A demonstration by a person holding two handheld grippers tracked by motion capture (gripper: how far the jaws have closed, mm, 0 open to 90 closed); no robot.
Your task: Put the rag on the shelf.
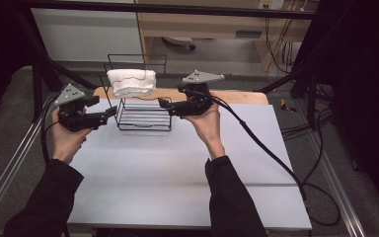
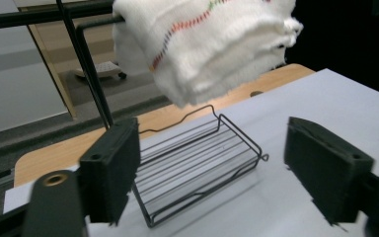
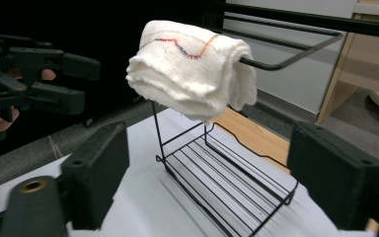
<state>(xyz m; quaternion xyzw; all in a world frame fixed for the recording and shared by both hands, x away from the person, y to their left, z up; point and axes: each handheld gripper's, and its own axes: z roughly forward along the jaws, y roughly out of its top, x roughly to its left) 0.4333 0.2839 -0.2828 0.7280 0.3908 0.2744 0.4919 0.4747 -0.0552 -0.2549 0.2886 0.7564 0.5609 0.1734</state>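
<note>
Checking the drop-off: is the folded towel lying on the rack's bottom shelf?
No, the towel hangs over the rack's top bar, above the bare bottom shelf.

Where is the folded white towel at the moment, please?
In the high view, the folded white towel hangs on the black wire rack's top bar, at the table's far edge.

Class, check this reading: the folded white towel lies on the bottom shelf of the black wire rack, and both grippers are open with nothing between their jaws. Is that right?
Not quite. The folded white towel hangs over the top bar of the black wire rack, not on its bottom shelf, which is bare; the right gripper view shows this. The rest holds: the left gripper and right gripper are open with nothing between their jaws.
</note>
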